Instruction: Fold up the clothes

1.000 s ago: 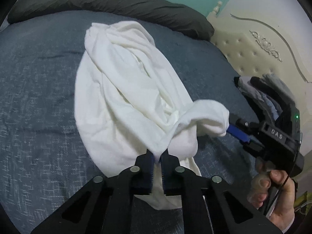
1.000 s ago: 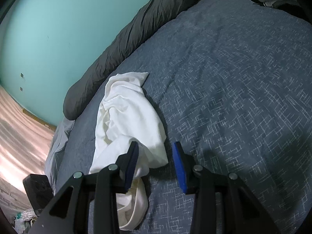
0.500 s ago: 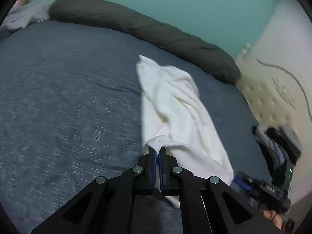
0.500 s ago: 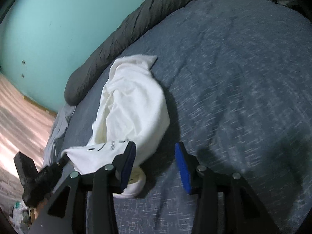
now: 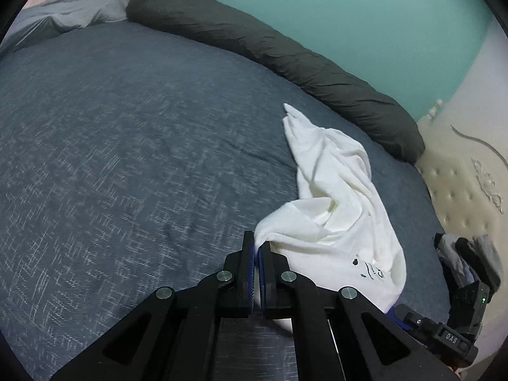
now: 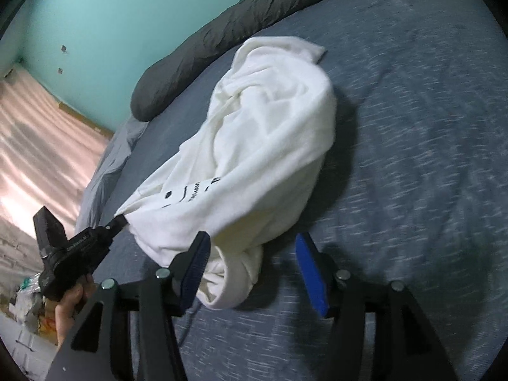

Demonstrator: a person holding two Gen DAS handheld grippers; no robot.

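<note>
- Lying crumpled on the blue-grey bedspread, white shirt, long axis from the near grippers toward the dark bolster; pointed tip aimed at the bolster.
- Clamped tight on a near corner of the cloth, left gripper.
- Spread wide and gripping nothing, right gripper, hanging hem between the blue pads.
- Compared with a second ago: pulled sideways, stretched taut, black print now exposed.
</note>
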